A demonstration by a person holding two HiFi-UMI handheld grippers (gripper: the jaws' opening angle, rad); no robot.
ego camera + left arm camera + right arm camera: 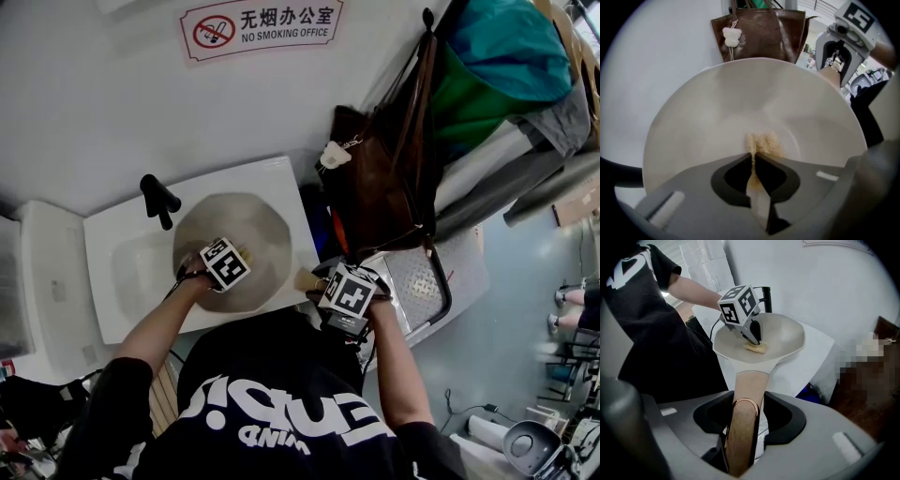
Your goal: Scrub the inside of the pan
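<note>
Clamped the right tool (743, 420) tight on the handle (749, 390), with the pan (267, 220) over the sink (112, 234). Pinched a sponge (765, 143) in the left tool (753, 159), jaws closed on it, pressed against the pan's inside.

The pan (255, 227) is cream, its handle (745, 420) tan wood. The sponge (765, 144) is yellow. At two o'clock hangs a brown bag (384, 183).

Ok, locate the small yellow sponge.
The sponge is left of centre in the head view, pinched by the left gripper against the beige pan, over the white sink.
</note>
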